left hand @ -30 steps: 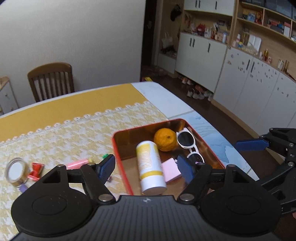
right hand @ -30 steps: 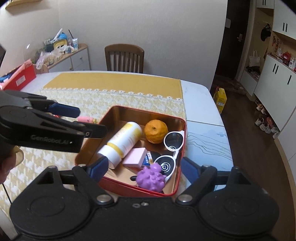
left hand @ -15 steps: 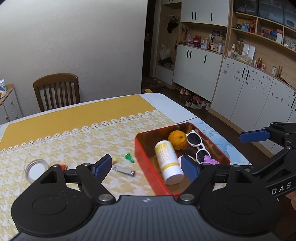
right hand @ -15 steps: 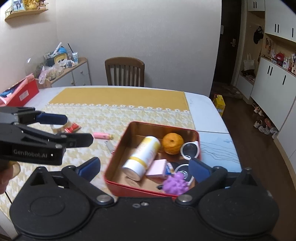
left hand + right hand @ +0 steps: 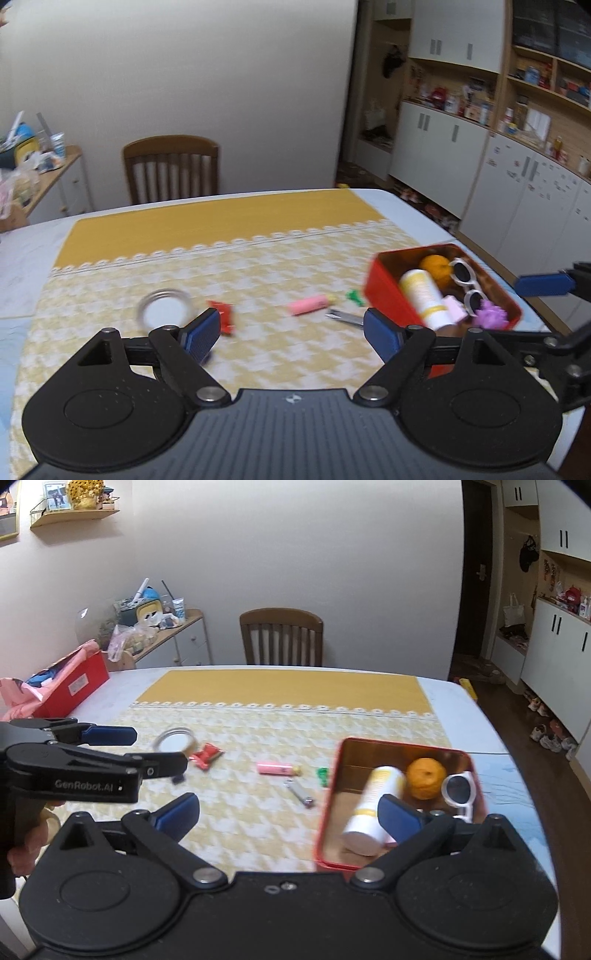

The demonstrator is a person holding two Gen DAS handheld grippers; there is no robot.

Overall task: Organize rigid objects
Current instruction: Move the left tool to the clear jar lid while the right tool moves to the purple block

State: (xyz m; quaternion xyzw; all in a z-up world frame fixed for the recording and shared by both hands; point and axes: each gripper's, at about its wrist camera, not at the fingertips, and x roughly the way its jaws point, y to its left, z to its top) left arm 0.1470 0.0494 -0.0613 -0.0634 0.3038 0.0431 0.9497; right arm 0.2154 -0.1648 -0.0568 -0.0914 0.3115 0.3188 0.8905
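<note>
The left claw (image 5: pixel 291 334) hangs over the yellow cloth (image 5: pixel 258 266) on the table (image 5: pixel 454 698) with its jaws opening and nothing between them. The right claw (image 5: pixel 288 812) also hangs above the table, jaws wide apart and empty, its right finger in front of the red tin (image 5: pixel 330 775).

The tin sits at the right side of the cloth. In it lie a white and yellow bottle (image 5: pixel 373 805) on its side, an orange (image 5: pixel 426 779) touching the bottle's far end, white sunglasses (image 5: pixel 467 284) to the right of the orange, a pink block (image 5: pixel 454 308) and a purple spiky ball (image 5: pixel 491 314) at the near end.

On the cloth left of the tin lie a green piece (image 5: pixel 323 775), a metal clipper (image 5: pixel 301 794), a pink tube (image 5: pixel 277 768), a red wrapper (image 5: pixel 207 755) and a round tape ring (image 5: pixel 175 740), all apart from one another. A chair (image 5: pixel 281 637) stands at the far side of the table.
</note>
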